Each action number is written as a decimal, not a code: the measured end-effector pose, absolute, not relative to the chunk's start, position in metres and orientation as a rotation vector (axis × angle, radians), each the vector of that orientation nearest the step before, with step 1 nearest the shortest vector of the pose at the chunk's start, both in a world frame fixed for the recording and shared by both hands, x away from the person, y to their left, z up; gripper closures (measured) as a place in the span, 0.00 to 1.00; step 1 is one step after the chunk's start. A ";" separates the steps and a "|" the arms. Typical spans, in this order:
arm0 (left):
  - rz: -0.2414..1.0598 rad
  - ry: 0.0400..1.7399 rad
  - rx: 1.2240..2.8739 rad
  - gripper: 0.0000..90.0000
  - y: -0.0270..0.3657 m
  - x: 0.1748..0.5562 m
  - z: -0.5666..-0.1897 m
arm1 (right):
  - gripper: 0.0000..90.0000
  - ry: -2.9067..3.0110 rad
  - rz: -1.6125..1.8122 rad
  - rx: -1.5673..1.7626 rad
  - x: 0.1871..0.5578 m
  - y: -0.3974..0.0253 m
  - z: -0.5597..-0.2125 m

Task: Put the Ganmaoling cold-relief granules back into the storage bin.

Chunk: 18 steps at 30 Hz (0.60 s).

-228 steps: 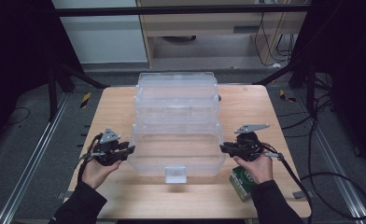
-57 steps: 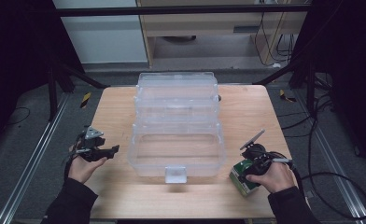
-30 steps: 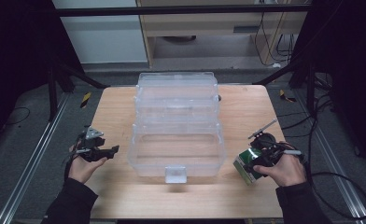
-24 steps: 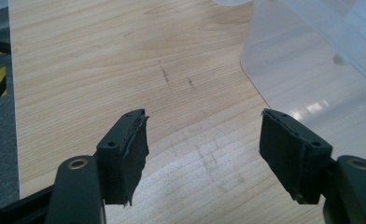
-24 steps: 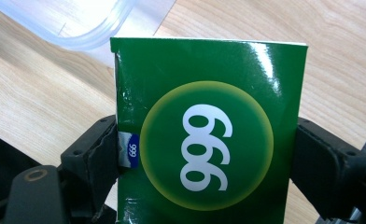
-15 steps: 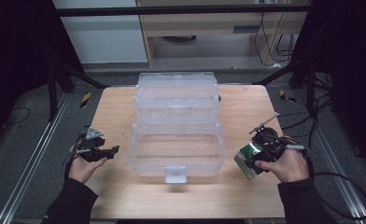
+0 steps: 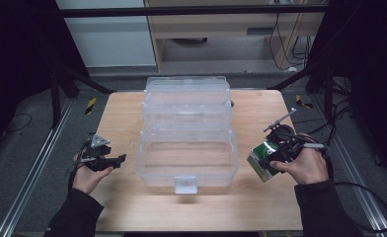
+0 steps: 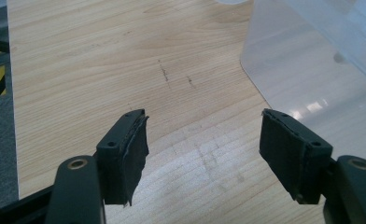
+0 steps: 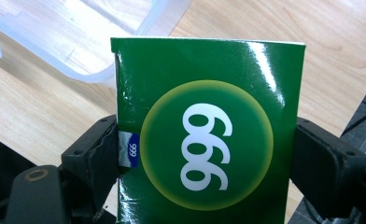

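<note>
Dim workroom, dark frame posts either side, grey floor with cables. Wooden table (image 7: 127,207) in the middle, lit from above, grain running left to right in the high view.

Largest thing on it: clear plastic box (image 7: 187,148), lid thrown back toward the far edge, front tub open upward, white latch tab at the near wall. Tub looks empty as far as the clear plastic lets me judge.

Right gripper (image 7: 275,153) sits off the box's right end, just beside its near right corner. Jaws clamped on the two side edges of a green carton (image 9: 209,135), white "999" in a yellow-rimmed circle on its face. In the high view the carton (image 7: 261,160) hangs tilted, apparently clear of the table, though contact cannot be ruled out.

Left gripper (image 8: 204,154) rests low over the table at the box's left side, jaws spread wide, nothing between them; bare wood below, box wall off to its right.

Key relation: the open tub lies to the left of the carton and slightly beyond it, past the right-hand wall. Right hand is far nearer. The carton's long axis runs along the gripper's line, away from the hand. My reading: carton must rise over the rim, then travel leftward into the tub.
</note>
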<state>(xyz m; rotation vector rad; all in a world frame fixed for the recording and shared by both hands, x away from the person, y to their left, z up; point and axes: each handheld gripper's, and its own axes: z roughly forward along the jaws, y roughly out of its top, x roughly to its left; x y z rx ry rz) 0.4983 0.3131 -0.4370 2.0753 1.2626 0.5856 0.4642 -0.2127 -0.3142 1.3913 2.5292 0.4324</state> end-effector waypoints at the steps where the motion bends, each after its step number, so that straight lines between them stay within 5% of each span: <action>1: 0.586 1.263 2.076 0.35 0.313 0.498 -0.437 | 0.19 2.529 0.431 1.387 0.465 -0.212 -0.312; 18: 0.587 1.261 2.077 0.35 0.313 0.498 -0.437 | 0.19 2.545 0.468 1.279 0.480 -0.197 -0.286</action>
